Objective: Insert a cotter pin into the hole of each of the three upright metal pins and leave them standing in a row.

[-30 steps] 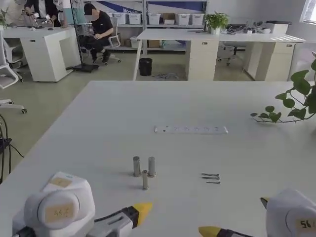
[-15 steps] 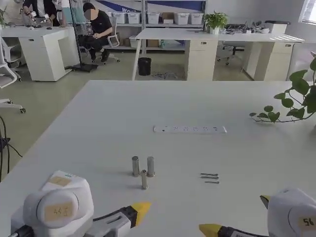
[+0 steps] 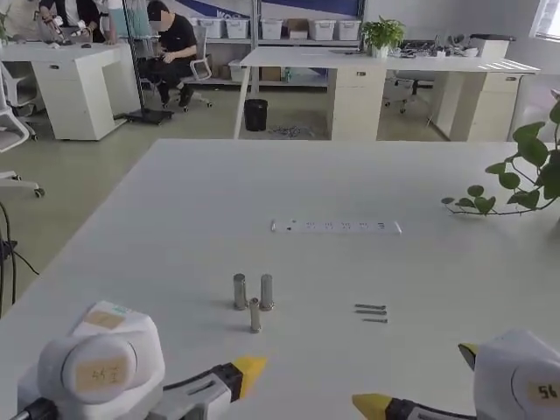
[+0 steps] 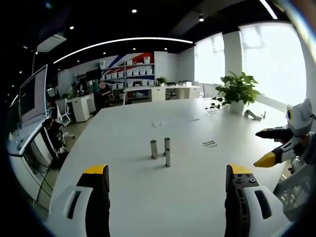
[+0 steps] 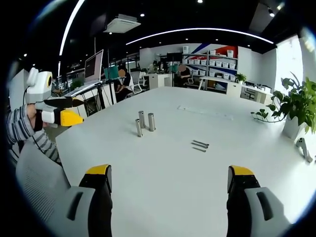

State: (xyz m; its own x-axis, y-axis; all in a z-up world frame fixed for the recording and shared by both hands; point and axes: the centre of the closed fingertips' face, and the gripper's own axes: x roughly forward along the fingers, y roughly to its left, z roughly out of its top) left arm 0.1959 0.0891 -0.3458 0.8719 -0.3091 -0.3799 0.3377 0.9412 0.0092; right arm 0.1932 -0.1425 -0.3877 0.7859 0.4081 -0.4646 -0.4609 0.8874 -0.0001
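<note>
Low in their own views, the left gripper and right gripper are held with jaws wide apart, nothing gripped. Beyond, at the head view's centre, three metal pins are stood upright in a tight cluster on the desk; three cotter pins are laid right of them, apart. Higher up, a power strip is seen.

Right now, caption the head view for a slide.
Left gripper and right gripper poised open before three upright metal pins, cotter pins lying to their right.

Head view looks down the table; both low gripper views share the 3 metal pins.
</note>
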